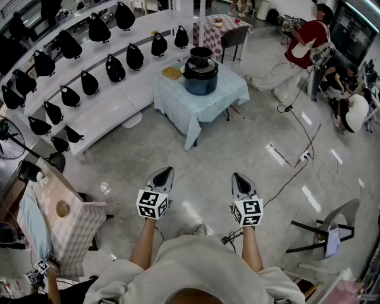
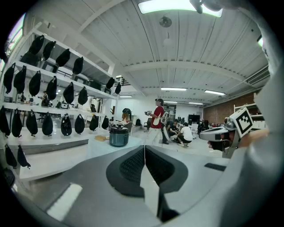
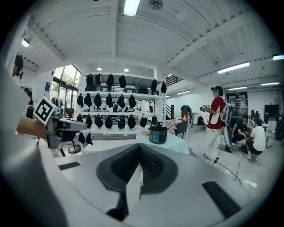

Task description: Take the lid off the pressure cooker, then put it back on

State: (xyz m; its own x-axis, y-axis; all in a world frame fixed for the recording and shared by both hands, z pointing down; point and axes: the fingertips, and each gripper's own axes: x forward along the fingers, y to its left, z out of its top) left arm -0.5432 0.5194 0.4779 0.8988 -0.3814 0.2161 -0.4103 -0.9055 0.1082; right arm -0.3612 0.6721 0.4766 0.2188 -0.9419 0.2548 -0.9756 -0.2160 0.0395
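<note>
I am holding both claws, left [image 1: 161,178] and right [image 1: 240,184], pressed together and empty, facing the dark round lidded pressure cooker [image 1: 200,73] well ahead on the blue-clothed bench [image 1: 178,95]

The room is bright and evenly lit from overhead. A ceiling panel [image 2: 177,5] flares white at the top of the left gripper view. A strip light [image 3: 132,6] does the same in the right gripper view, where the windows [image 3: 66,88] at left glow pale. In the head view the glossy floor [image 1: 237,148] carries pale streaks of reflected light, and shadows are soft and faint. Both gripper views are round fisheye pictures with black corners, and the shelves [image 2: 49,105] bow toward the edges. The left hand-held gripper [image 2: 144,148] and right hand-held gripper [image 3: 141,146] loom close and slightly soft, while the distance stays fairly sharp.
</note>
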